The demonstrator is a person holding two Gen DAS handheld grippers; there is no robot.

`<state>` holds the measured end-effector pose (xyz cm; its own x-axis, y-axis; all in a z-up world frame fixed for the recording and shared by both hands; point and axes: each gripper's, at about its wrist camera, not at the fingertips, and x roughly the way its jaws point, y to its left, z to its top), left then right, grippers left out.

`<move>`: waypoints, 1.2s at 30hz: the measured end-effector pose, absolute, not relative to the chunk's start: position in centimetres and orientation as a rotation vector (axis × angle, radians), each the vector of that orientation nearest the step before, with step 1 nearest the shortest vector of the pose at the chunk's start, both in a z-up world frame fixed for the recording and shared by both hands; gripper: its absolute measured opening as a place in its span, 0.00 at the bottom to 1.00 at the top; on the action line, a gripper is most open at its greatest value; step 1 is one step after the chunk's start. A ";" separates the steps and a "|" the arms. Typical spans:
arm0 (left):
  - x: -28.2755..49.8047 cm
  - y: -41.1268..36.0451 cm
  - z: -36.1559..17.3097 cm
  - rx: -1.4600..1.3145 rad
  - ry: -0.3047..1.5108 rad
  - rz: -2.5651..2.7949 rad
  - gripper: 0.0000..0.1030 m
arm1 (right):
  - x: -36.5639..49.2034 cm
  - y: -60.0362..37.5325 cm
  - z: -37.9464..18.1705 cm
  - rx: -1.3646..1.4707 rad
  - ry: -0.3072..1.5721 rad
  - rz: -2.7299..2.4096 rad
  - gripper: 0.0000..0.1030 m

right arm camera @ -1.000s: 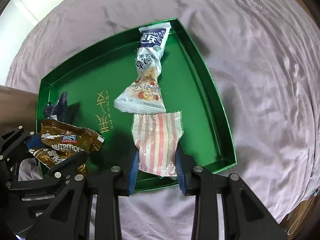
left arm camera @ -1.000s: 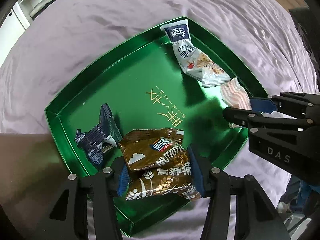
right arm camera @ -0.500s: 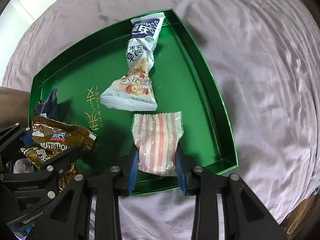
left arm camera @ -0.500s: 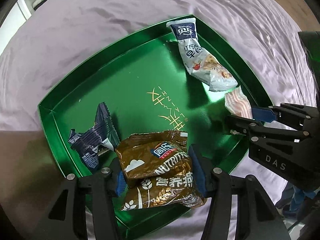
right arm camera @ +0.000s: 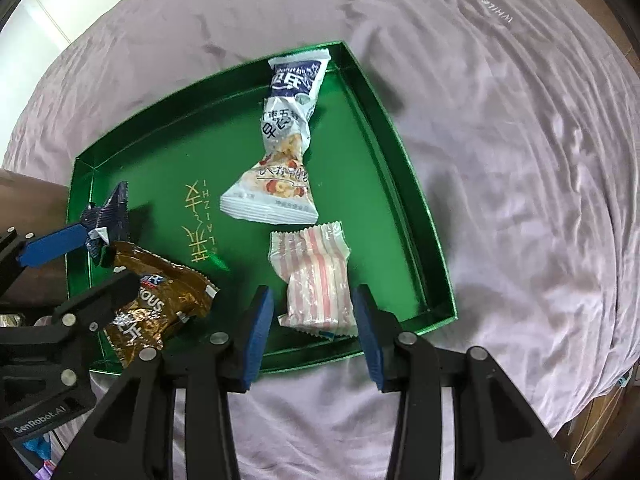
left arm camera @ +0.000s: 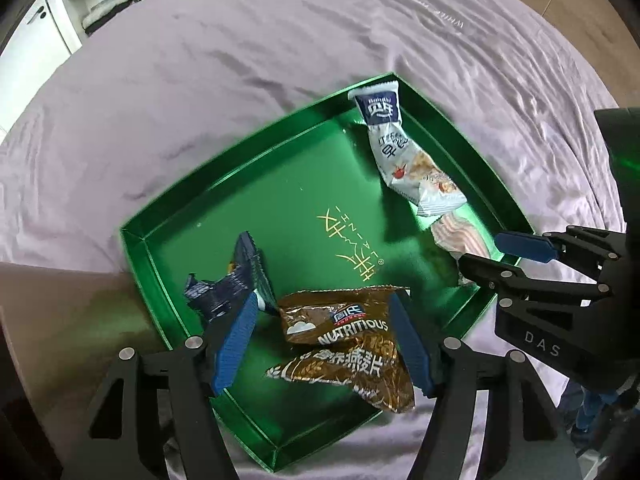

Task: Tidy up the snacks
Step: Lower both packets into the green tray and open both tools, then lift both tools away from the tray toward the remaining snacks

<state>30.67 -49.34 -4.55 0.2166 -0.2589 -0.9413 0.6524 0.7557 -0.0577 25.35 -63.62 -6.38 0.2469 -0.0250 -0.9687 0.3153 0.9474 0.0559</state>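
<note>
Left wrist: left gripper (left arm camera: 324,344) parted around crinkly brown packet (left arm camera: 344,344); right gripper (right arm camera: 314,336) parted around striped wrapper (right arm camera: 316,280).

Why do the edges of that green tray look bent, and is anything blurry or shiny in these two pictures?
Left wrist view: the fisheye lens bows the shiny green metal tray and darkens the corners; its rim looks slightly smeared; the crinkled brown foil snack packet glints. Right wrist view: the same bending; the tray's far rim is blurred, and the wrinkled lilac cloth shows soft sheen.
</note>
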 end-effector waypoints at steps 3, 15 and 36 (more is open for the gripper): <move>30.3 -49.1 -3.7 0.385 1.182 -0.655 0.60 | 24.9 -63.3 -5.3 0.257 1.290 -0.243 0.46; 28.4 -48.4 -1.5 0.387 1.128 -0.653 0.60 | 22.8 -62.9 -2.0 0.234 1.253 -0.251 0.46; 26.9 -48.3 -0.4 0.394 1.099 -0.655 0.60 | 21.2 -63.0 -0.7 0.230 1.224 -0.259 0.46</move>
